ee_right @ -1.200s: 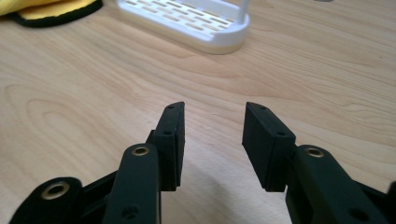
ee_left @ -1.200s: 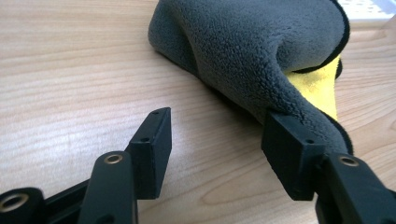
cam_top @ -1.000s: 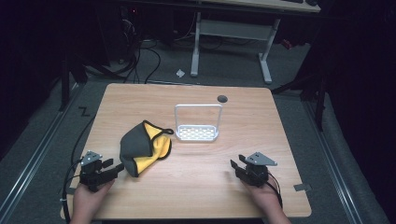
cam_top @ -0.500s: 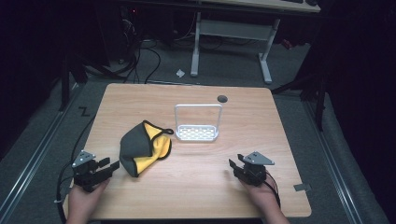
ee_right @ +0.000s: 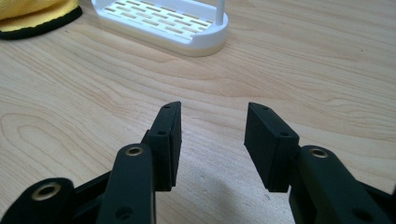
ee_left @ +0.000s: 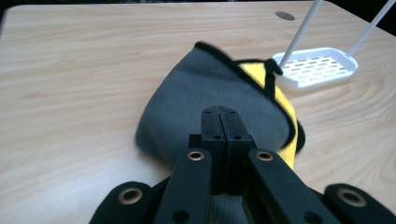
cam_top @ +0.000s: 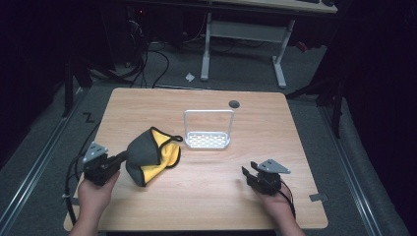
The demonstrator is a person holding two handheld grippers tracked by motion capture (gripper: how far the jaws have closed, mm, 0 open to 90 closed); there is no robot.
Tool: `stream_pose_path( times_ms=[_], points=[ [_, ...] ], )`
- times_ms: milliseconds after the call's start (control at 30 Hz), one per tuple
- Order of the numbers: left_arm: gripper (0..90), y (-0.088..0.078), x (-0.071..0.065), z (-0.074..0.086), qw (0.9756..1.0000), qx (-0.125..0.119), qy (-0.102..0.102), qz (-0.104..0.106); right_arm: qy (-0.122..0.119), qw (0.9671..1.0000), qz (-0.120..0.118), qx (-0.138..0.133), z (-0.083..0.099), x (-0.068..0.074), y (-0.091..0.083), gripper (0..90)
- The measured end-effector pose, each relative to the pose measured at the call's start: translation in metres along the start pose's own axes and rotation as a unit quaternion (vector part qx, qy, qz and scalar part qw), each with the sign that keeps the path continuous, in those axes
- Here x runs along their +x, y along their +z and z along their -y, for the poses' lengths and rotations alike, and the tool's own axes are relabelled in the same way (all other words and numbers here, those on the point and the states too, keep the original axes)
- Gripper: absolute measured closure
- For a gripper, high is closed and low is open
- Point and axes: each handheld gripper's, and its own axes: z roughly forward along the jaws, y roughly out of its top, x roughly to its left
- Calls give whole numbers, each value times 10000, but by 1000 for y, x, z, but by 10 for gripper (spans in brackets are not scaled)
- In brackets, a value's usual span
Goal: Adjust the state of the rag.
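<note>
A grey and yellow cloth (cam_top: 147, 157) with black trim lies bunched on the wooden table (cam_top: 295, 147), left of centre. My left gripper (cam_top: 122, 156) is shut, and its tips sit against the cloth's grey left side. In the left gripper view the jaws (ee_left: 219, 109) press flush together over the grey cloth (ee_left: 210, 88), with no fabric visible between them. My right gripper (cam_top: 248, 172) rests open near the front right, nothing between its jaws (ee_right: 213, 106). The cloth's yellow edge (ee_right: 37, 11) shows far off in the right gripper view.
A small white slotted rack (cam_top: 208, 140) with a tall wire hoop stands behind the cloth at the table's middle; it also appears as the rack (ee_left: 317, 67) and the rack (ee_right: 163, 21). A dark round hole (cam_top: 234, 103) lies near the far edge. Desk legs and cables stand beyond.
My left gripper has moved forward along the table until its shut tips reach the cloth's grey side. The right gripper has stayed where it was, open.
</note>
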Motion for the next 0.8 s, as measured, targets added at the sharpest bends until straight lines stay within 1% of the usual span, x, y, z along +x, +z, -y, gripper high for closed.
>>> stream_pose_path(
  times_ms=[33,67,100,133,167,200,233,267,300,333,367,400,433,467,533,633,667,700,733,767,800],
  points=[
    [872,13,-4,-9,9998,106,141,-45,10,10000,-10,2,0,0,0,572],
    [847,13,-4,-9,9998,106,141,-45,28,10000,-21,9,0,0,0,572],
    [806,28,-5,-15,9995,303,78,26,17,10000,-28,19,1,0,1,571],
    [771,35,-6,-16,9992,399,78,24,-2,10000,-31,36,1,0,1,572],
    [766,35,-6,-16,9992,399,78,24,-2,10000,-31,36,1,0,1,572],
    [766,41,-6,-17,9988,476,146,20,0,10000,-48,58,1,0,2,572],
    [694,48,-7,-17,9980,587,240,-53,4,9999,-86,96,1,0,3,577],
    [694,56,-7,-17,9968,743,274,-125,4,9999,-86,96,1,0,3,577],
    [670,71,-4,-13,9938,1085,226,-105,8,9999,-86,123,0,0,3,581],
    [688,71,-4,-13,9938,1085,226,-105,8,9999,-86,123,0,0,3,581],
    [688,77,-4,-9,9917,1254,252,-104,13,9999,-88,124,0,0,2,581],
    [722,82,-5,-5,9895,1395,358,-114,3,9999,-94,112,0,0,2,581],
    [797,88,-8,3,9875,1473,552,-116,16,9999,-96,108,0,0,2,581],
    [821,87,-9,6,9884,1409,562,-113,25,9999,-98,104,0,0,1,581],
    [850,86,-10,8,9887,1394,543,-90,15,9999,-98,99,0,0,1,581],
    [858,80,-15,14,9885,1370,644,12,4,9999,-107,128,0,0,2,581],
    [859,73,-21,20,9887,1316,704,100,-5,9999,-111,124,0,1,2,581],
    [861,73,-21,20,9887,1316,704,100,-21,9999,-111,130,0,1,2,581],
    [863,67,-29,28,9888,1263,761,246,-42,9998,-114,127,0,2,2,580],
    [865,67,-29,28,9888,1263,761,246,-42,9998,-115,124,1,2,2,578],
    [865,60,-39,35,9885,1192,849,374,-29,9999,-112,127,1,2,2,578]
  ],
)
